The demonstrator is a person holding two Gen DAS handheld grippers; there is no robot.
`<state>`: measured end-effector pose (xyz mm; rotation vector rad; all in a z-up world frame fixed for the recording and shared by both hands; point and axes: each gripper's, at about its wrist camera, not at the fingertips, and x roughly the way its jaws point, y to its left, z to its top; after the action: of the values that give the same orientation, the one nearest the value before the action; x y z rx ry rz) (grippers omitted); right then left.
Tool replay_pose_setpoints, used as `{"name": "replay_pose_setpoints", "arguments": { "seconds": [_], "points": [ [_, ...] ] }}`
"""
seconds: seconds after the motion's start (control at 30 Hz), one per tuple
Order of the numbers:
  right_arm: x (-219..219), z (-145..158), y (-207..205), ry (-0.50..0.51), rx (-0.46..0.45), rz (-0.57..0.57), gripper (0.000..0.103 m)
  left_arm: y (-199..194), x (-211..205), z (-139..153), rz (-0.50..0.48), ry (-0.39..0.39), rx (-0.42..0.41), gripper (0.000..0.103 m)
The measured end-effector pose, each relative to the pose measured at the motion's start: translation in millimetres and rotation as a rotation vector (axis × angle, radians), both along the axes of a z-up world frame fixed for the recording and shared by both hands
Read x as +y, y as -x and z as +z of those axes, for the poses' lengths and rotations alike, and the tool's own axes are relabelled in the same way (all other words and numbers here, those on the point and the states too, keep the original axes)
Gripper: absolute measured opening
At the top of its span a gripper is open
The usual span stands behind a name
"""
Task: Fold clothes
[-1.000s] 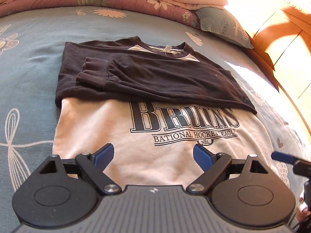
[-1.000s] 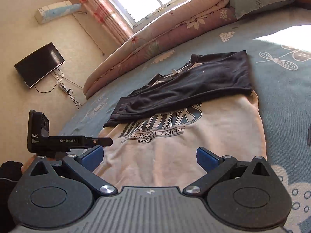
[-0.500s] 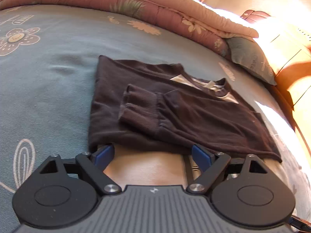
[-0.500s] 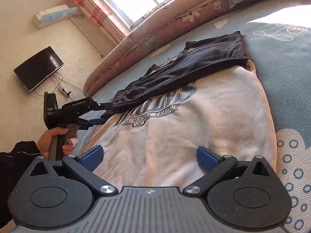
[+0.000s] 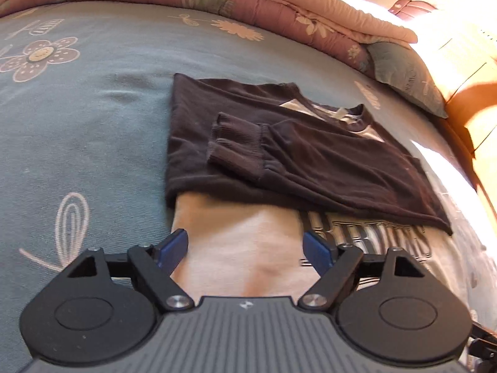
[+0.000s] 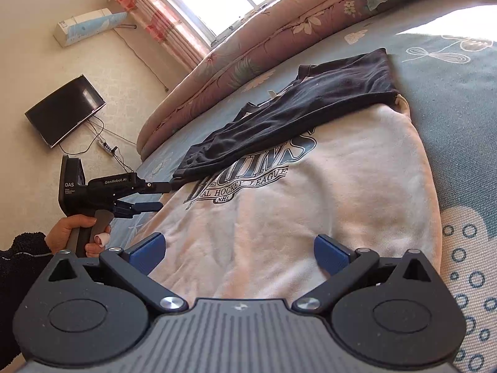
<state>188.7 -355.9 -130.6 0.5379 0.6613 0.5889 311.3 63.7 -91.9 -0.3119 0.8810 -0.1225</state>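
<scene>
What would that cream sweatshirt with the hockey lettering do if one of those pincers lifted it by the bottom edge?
The cream sweatshirt would probably droop and sag: it lies flat on the bedspread with soft rounded edges. Its thick, fleecy look suggests some weight for cloth. The dark sleeves folded across its chest are loose and may slide out of place if it is lifted quickly.

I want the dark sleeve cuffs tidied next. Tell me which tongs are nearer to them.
Left. The left tongs sit open over the white sweatshirt just short of the dark sleeve cuffs. The right tongs hover open near the sweatshirt's hem, farther back.
</scene>
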Motion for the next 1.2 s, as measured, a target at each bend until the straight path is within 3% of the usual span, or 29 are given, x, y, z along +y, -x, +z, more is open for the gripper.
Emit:
{"name": "replay_pose_setpoints", "arguments": {
  "seconds": [0.1,0.2,0.27,0.33,0.4,0.5,0.57,0.63,0.73,0.8,0.87,0.97,1.03,1.2],
  "points": [
    [-0.2,-0.4,-0.7,-0.003,-0.002,0.001,0.103,13.1,15.8,6.5,0.05,0.014,-0.012,0.079],
    [-0.7,-1.0,-0.8,-0.009,-0.004,0.0,0.103,33.0,5.7,31.5,-0.017,0.011,-0.099,0.08],
    [-0.6,-1.1,-0.8,-0.01,-0.006,-0.002,0.103,40.0,-5.8,38.8,-0.098,0.061,-0.117,0.083],
    [-0.8,-1.3,-0.5,-0.013,-0.009,-0.004,0.103,40.6,-19.6,34.3,-0.154,0.117,-0.074,0.084],
    [-1.5,-1.8,0.2,-0.019,-0.012,-0.007,0.103,41.4,-29.9,23.1,-0.154,0.084,-0.028,0.084],
    [-4.4,-2.8,1.4,-0.043,-0.018,-0.014,0.103,46.1,-23.4,3.1,-0.037,0.028,0.058,0.083],
    [-5.0,-3.0,1.8,-0.05,-0.021,-0.019,0.103,62.8,-12.3,4.6,0.044,0.057,0.029,0.083],
    [-3.8,-2.8,2.0,-0.044,-0.024,-0.024,0.103,83.7,-11.2,15.3,0.044,0.095,-0.015,0.083],
    [-2.2,-2.7,1.4,-0.035,-0.025,-0.027,0.103,117.8,-25.2,26.7,-0.036,0.124,-0.067,0.087],
    [-1.5,-2.2,2.2,-0.03,-0.024,-0.029,0.103,136.3,-39.4,23.6,-0.087,0.095,-0.041,0.089],
    [1.3,0.8,0.8,-0.004,-0.012,-0.028,0.103,148.9,-51.7,15.9,-0.126,0.038,-0.001,0.089],
    [13.6,19.7,5.4,0.118,0.042,-0.029,0.103,164.9,-60.3,3.6,-0.148,-0.038,0.058,0.089],
    [21.3,38.2,22.8,0.144,0.037,-0.025,0.103,176.0,-62.8,2.7,-0.173,-0.068,0.051,0.089],
    [47.2,67.2,70.9,0.241,-0.001,0.026,0.103,191.3,-55.7,0.3,-0.183,-0.016,0.065,0.091]
  ]
}}
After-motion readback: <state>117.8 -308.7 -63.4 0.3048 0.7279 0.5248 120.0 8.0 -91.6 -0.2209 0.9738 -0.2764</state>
